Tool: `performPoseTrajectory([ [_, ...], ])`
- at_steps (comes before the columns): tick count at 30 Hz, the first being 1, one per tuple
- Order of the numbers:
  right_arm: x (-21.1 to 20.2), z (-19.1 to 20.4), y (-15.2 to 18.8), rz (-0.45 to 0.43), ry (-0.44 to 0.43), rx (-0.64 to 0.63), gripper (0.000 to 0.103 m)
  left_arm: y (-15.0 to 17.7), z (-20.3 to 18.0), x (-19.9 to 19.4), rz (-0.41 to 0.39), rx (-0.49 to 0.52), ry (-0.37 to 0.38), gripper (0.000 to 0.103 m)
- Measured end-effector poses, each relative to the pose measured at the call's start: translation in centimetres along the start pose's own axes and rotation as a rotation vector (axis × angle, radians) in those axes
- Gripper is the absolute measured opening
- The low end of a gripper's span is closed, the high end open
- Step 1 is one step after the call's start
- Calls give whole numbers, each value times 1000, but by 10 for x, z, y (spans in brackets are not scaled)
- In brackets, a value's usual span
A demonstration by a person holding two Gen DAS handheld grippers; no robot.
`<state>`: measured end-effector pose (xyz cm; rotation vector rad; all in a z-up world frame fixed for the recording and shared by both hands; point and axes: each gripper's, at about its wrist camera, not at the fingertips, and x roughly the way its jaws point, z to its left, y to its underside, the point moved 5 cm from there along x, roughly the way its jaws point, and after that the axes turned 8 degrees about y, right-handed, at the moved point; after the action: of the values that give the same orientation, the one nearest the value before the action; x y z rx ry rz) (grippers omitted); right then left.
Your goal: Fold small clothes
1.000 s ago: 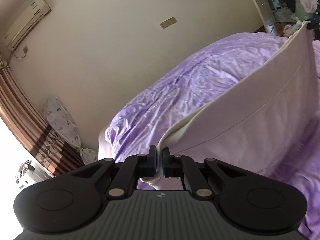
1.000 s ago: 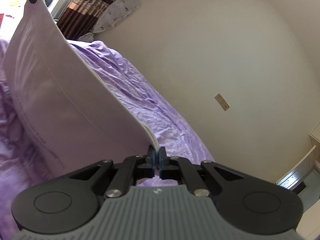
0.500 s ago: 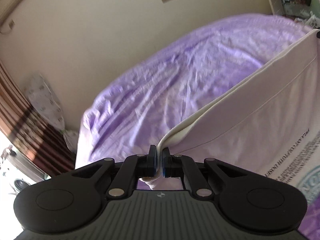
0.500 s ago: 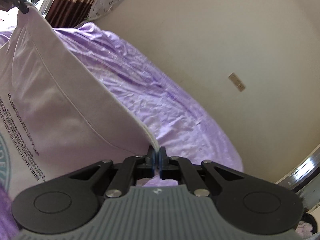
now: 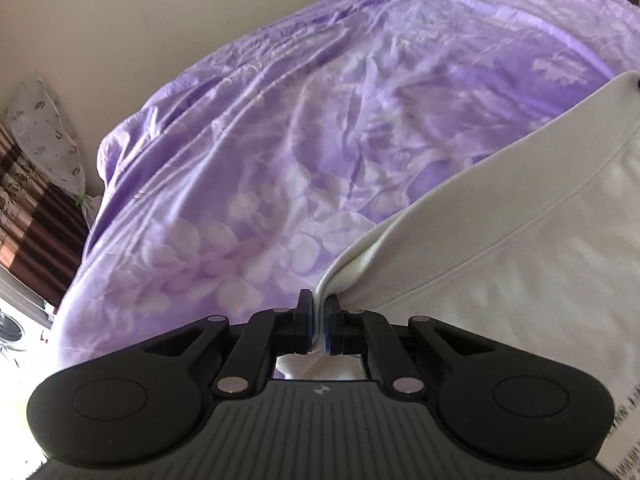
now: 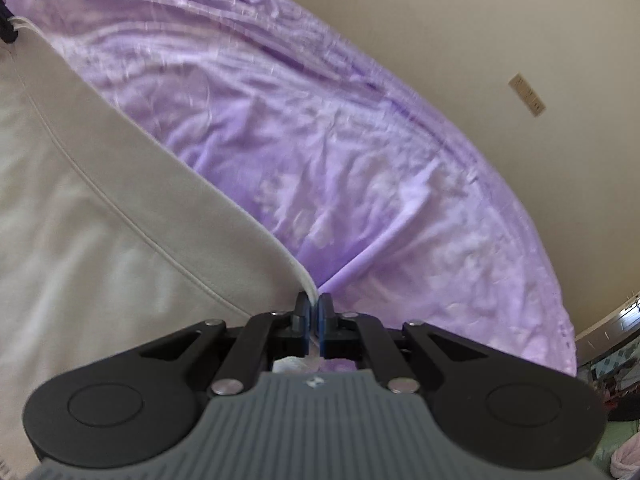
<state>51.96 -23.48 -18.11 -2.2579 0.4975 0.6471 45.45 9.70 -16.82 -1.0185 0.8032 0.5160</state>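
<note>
A cream-white small garment [image 5: 520, 248] with a stitched hem is stretched between my two grippers over a purple bedspread [image 5: 320, 128]. My left gripper [image 5: 318, 312] is shut on one corner of the hem. My right gripper [image 6: 314, 308] is shut on the other corner; the garment [image 6: 88, 220] spreads to its left. Printed text shows at the garment's lower right edge in the left wrist view. The garment's lower part is hidden.
The purple bedspread [image 6: 340, 140] fills the space ahead in both views. A beige wall [image 6: 500, 20] with a socket plate [image 6: 528, 95] lies behind the bed. A striped curtain [image 5: 28, 216] and a patterned cushion [image 5: 44, 136] stand at the left.
Both grippers have tilted down and lowered toward the bed with the garment still held taut; the wall and room have slid out of view and the bedspread now fills the frames.
</note>
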Motion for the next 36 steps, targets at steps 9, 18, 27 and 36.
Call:
performPoseTrajectory([
  [9, 29, 22, 10, 23, 10, -19, 0, 4, 0, 20, 7, -6, 17, 7],
  [18, 2, 2, 5, 22, 38, 38, 49, 0, 16, -29, 17, -65, -1, 32],
  [27, -95, -11, 19, 67, -97, 197, 57, 45, 20, -128, 56, -261, 126, 36],
  [36, -188, 6, 81, 147, -232, 388, 69, 100, 9, -186, 55, -333, 205, 56],
])
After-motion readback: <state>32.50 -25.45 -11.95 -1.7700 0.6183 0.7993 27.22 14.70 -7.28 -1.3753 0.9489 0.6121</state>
